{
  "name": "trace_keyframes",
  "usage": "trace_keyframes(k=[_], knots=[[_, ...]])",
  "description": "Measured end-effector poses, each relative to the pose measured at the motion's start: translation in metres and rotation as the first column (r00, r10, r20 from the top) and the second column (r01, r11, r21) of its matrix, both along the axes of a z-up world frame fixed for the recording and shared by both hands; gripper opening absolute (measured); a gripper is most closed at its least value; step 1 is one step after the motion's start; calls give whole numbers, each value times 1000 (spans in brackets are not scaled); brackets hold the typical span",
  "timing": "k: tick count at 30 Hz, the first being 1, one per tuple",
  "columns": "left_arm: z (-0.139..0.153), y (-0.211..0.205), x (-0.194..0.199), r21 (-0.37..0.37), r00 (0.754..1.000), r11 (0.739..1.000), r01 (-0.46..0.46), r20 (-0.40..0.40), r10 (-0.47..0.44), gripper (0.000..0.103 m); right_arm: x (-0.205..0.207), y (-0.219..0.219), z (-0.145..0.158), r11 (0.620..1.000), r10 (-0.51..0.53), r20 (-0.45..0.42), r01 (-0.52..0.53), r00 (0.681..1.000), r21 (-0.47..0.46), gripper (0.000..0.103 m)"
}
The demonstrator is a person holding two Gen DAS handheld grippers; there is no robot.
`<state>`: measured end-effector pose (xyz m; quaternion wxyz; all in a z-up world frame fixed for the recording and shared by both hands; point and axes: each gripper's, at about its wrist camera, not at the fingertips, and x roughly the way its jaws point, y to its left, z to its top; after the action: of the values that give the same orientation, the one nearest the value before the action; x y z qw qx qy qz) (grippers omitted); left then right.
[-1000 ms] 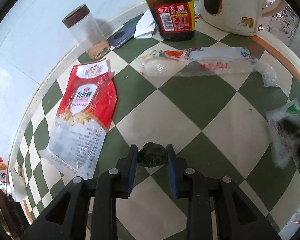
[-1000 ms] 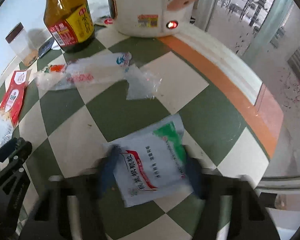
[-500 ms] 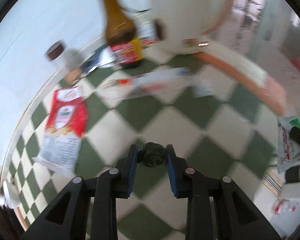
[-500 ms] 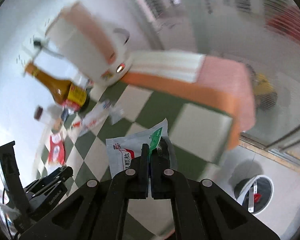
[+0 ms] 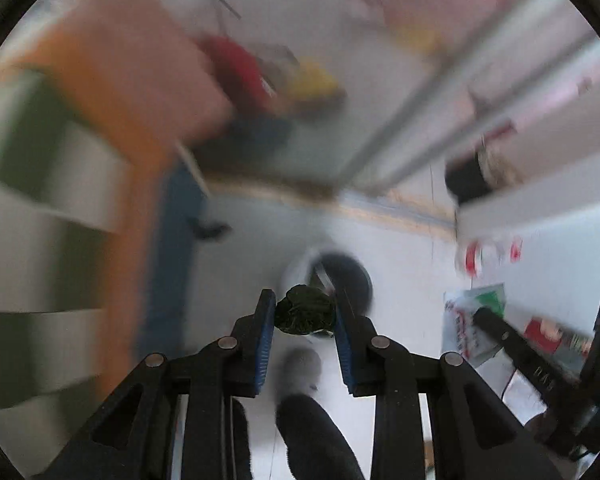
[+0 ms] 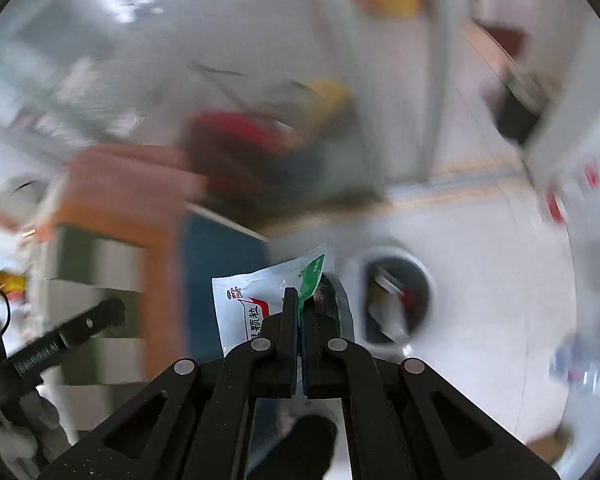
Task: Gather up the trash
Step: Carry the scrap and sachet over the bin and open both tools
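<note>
My left gripper (image 5: 304, 312) is shut on a dark green crumpled wad (image 5: 305, 315), held in the air over the floor, just above a round white trash bin (image 5: 340, 276). My right gripper (image 6: 300, 308) is shut on a white packet with a green corner and red print (image 6: 256, 300); it also shows in the left wrist view (image 5: 472, 320). The bin (image 6: 396, 296) lies right of the packet in the right wrist view, with some trash inside. Both views are blurred by motion.
The green-and-white checked table with its orange edge (image 5: 140, 168) is on the left, a blue panel (image 6: 212, 272) under it. Red and yellow items (image 5: 268, 72) lie on the floor farther off. A white cabinet (image 5: 540, 216) stands at right.
Both grippers have swung away from the tabletop to the right and now point down at the floor and the bin. Each still holds its piece of trash.
</note>
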<state>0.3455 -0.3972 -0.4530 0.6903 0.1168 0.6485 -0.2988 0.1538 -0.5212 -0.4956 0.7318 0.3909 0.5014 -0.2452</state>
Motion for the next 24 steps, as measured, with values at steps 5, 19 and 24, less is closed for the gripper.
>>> trace_keyframes(k=[5, 19, 24], knots=[[-175, -77, -25, 70, 977, 994, 79, -205, -64, 26, -40, -46, -165, 987, -81, -82, 91, 993, 130, 1], [-388, -122, -39, 137, 944, 973, 185, -301, -138, 92, -27, -73, -392, 979, 47, -151, -15, 987, 203, 4], [-357, -94, -30, 151, 966, 980, 132, -242, -93, 92, -32, -74, -371, 983, 22, -146, 5, 989, 183, 78]])
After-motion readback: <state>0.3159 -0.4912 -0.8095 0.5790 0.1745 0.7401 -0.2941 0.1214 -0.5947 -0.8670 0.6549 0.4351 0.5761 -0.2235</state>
